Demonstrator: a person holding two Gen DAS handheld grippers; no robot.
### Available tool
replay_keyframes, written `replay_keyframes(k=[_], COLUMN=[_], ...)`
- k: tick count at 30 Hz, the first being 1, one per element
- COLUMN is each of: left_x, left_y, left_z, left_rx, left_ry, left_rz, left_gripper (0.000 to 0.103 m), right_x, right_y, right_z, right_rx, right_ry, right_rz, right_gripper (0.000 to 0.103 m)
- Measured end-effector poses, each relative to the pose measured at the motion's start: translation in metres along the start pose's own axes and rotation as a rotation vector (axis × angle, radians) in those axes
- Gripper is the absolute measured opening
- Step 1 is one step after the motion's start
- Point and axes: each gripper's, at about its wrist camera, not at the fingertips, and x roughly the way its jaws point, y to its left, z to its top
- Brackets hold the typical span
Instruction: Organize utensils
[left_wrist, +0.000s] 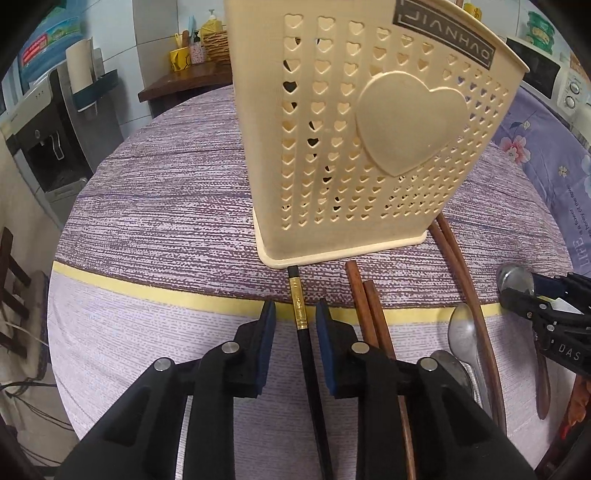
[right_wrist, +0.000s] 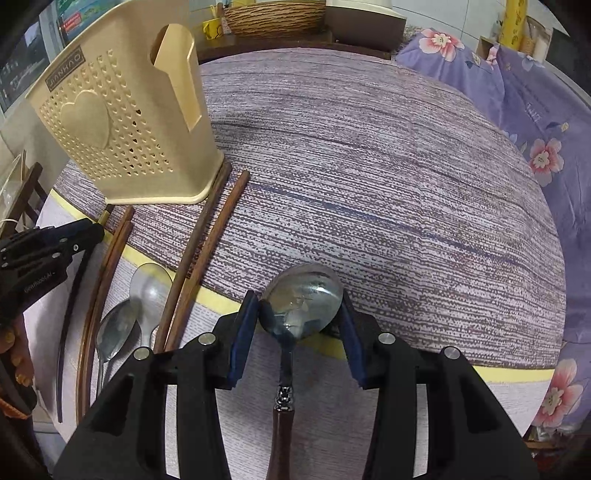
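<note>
A cream utensil holder (left_wrist: 354, 140) with heart holes stands upright on the purple tablecloth; it also shows in the right wrist view (right_wrist: 125, 122). My left gripper (left_wrist: 295, 314) is open, its pads on either side of a black chopstick (left_wrist: 306, 354) with a gold band, apart from it. My right gripper (right_wrist: 299, 306) has its pads against the bowl of a metal spoon (right_wrist: 304, 302) with a brown handle. Brown chopsticks (left_wrist: 373, 317) and two metal spoons (right_wrist: 147, 295) lie between the grippers.
Two more brown chopsticks (right_wrist: 207, 243) lie beside the holder's base. A floral purple cloth (right_wrist: 535, 122) covers the right side. A wicker basket (right_wrist: 273, 16) and yellow cups sit on a shelf behind the table. A water dispenser (left_wrist: 48, 125) stands at left.
</note>
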Motion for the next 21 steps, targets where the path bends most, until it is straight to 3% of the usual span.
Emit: replay_keyframes(k=[3,7,10,15,21], left_x=[0.000,0.000,0.001,0.001,0.000], left_y=[0.001,0.005,0.006,0.004,0.006], left_z=[0.000,0.002,0.003,0.004,0.003], left_rx=[-0.005,-0.017,-0.026,-0.018,-0.018], left_ry=[0.001,0.002,-0.001,-0.003,-0.004], left_rz=[0.001,-0.001,-0.003,0.005,0.000], left_gripper=[0.017,0.011,0.010,0.010,0.010], right_x=[0.001,0.002,0.003,0.004,0.001], right_y=[-0.002,-0.011,-0.012,-0.014,-0.015], right_z=[0.002,0.003,0.004,0.005,0.001], right_rx=[-0.006,0.015,0.013,0.030,0.068], right_ry=[0.000,-0.009,-0.007,-0.002,-0.001], right_rz=[0.003,0.006,0.013,0.067,0.081], right_gripper=[0.043,0.032,0.032,0.050,0.051])
